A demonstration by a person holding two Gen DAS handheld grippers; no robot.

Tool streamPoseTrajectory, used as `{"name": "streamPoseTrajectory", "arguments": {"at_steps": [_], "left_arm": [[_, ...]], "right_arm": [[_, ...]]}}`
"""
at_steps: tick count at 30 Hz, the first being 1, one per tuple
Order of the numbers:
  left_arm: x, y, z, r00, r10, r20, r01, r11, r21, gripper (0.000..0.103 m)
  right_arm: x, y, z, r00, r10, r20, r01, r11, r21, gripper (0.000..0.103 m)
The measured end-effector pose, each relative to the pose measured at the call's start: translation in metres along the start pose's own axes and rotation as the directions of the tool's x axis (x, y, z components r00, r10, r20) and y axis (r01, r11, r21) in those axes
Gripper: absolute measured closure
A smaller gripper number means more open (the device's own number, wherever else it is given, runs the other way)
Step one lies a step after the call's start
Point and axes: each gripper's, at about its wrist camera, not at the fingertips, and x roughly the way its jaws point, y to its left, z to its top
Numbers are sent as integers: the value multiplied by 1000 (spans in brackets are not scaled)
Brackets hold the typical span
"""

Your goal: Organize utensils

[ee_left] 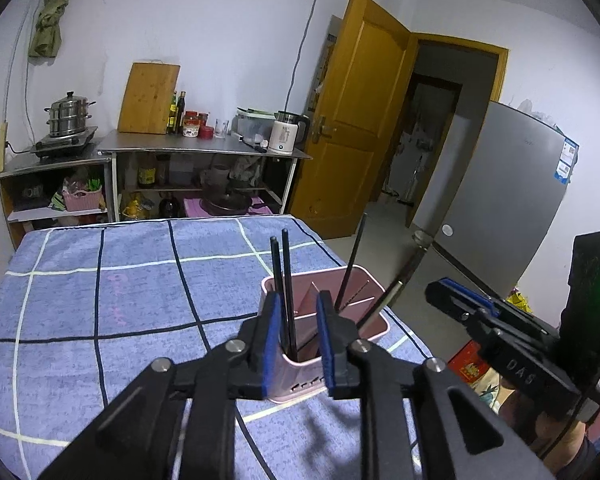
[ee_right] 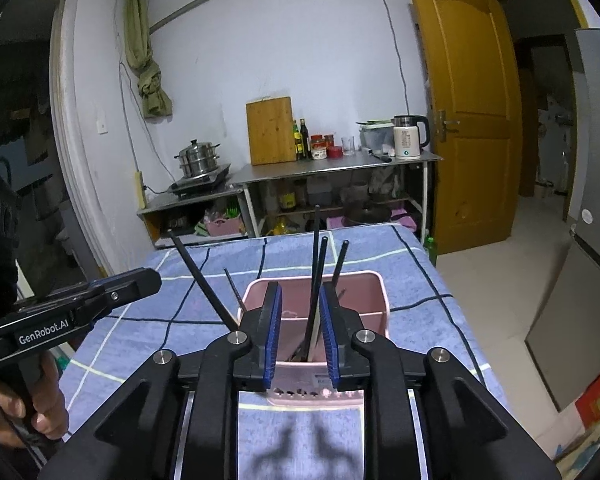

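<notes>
A pink utensil holder (ee_left: 364, 274) (ee_right: 360, 280) stands on the blue checked tablecloth (ee_left: 100, 300) near the table's right edge. Two black chopsticks (ee_left: 286, 280) stand upright in its near-left compartment, between the blue pads of my left gripper (ee_left: 299, 296), which is open with a gap on both sides. More black chopsticks (ee_right: 314, 300) lean in the other compartment between the pads of my right gripper (ee_right: 300, 286), also open and not pressing them. A metal-handled utensil (ee_left: 396, 292) leans out to the right. Each gripper shows at the edge of the other's view.
The table ends just right of the holder, with tiled floor (ee_right: 500, 260), a grey fridge (ee_left: 500, 200) and an open wooden door (ee_right: 468, 100) beyond. Behind the table stands a steel shelf (ee_left: 204, 148) with a cutting board, bottles, kettle and pot. A hand (ee_right: 48, 408) holds the left gripper.
</notes>
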Motion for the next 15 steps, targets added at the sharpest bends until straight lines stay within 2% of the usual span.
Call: {"name": "streamPoseTrajectory", "arguments": {"at_steps": [5, 7, 15], "left_arm": [[-13, -4, -13, 1000, 16, 17, -16, 1000, 13, 75], [-19, -6, -20, 999, 23, 26, -23, 1000, 10, 69], [-32, -12, -57, 998, 39, 45, -41, 999, 31, 67]], "right_arm": [[-18, 2, -8, 1000, -10, 15, 10, 1000, 4, 79], [-23, 4, -13, 1000, -13, 19, 12, 1000, 2, 79], [-37, 14, -47, 1000, -5, 10, 5, 1000, 8, 77]]}}
